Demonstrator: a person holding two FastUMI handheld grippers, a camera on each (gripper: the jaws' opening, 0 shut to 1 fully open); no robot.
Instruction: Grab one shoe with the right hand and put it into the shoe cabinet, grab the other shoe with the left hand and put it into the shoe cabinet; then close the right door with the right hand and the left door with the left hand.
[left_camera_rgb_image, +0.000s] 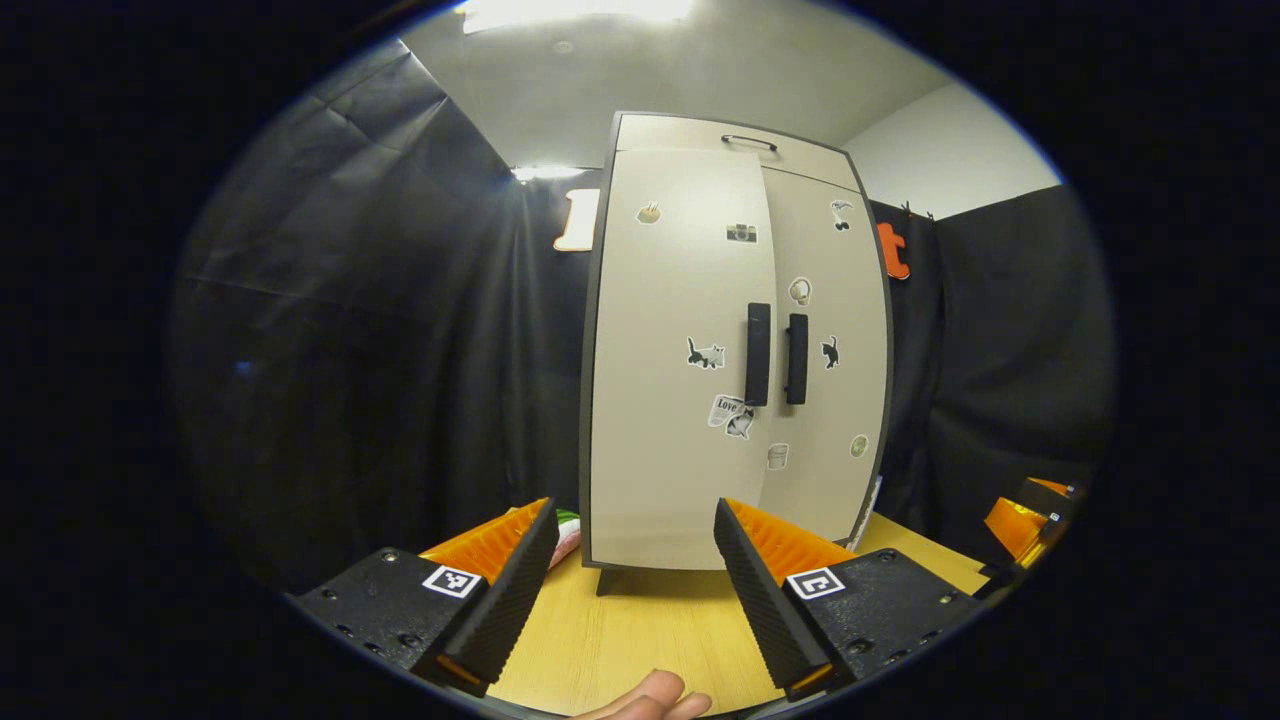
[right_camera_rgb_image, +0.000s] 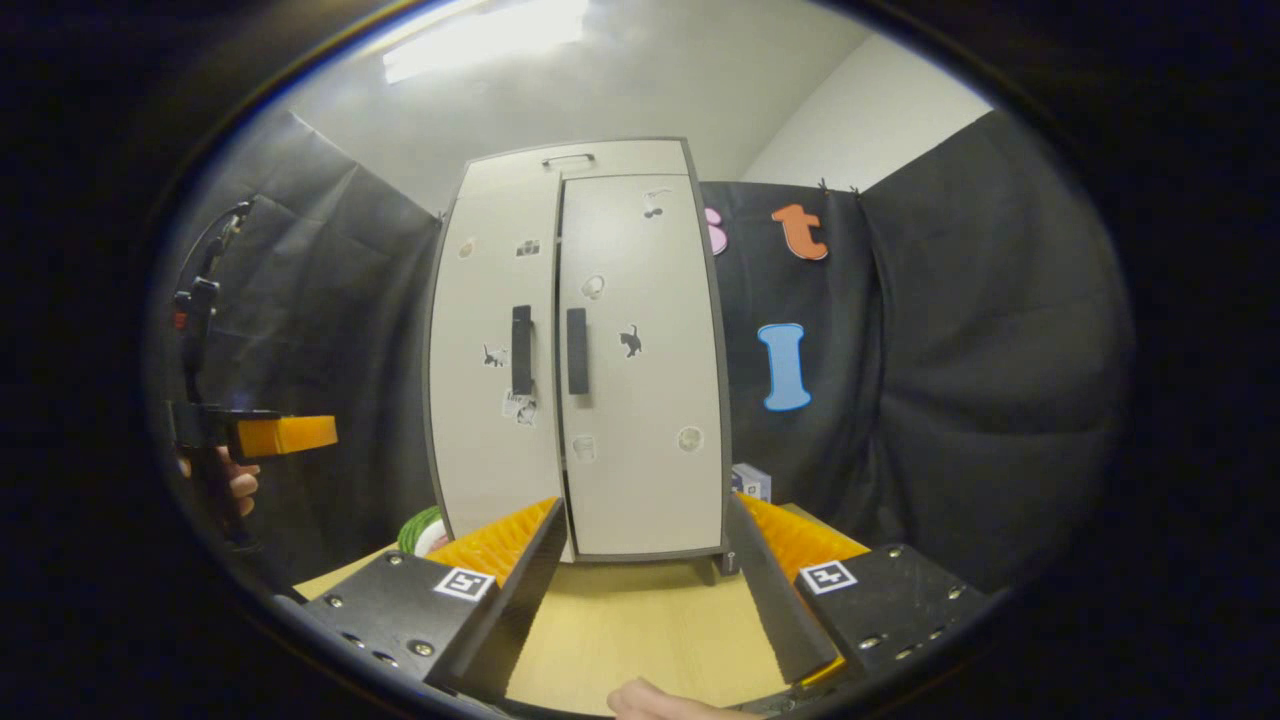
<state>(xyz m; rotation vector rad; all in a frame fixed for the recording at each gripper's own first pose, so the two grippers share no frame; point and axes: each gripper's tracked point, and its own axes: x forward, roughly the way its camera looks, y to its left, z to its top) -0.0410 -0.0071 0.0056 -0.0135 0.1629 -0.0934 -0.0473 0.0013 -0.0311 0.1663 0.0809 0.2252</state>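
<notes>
The beige shoe cabinet (left_camera_rgb_image: 735, 140) stands upright on the wooden table, straight ahead of both grippers. Its left door (left_camera_rgb_image: 670, 400) and right door (left_camera_rgb_image: 835, 300) lie against the front, black handles (left_camera_rgb_image: 758, 353) side by side. The left door's inner edge sits slightly forward of the right door; whether it is fully shut is unclear. My left gripper (left_camera_rgb_image: 635, 565) is open and holds nothing, a short way in front of the cabinet's foot. My right gripper (right_camera_rgb_image: 645, 570) is also open and holds nothing, facing the right door (right_camera_rgb_image: 640, 400). The left gripper (right_camera_rgb_image: 285, 435) appears at that view's left edge, held by a hand.
The wooden table (left_camera_rgb_image: 640, 620) runs from the fingers to the cabinet's feet. A green and white object (right_camera_rgb_image: 425, 530) lies left of the cabinet base, a small box (right_camera_rgb_image: 750, 482) to its right. Black cloth walls close in behind and at both sides. A person's fingertips (left_camera_rgb_image: 650, 700) show at the bottom.
</notes>
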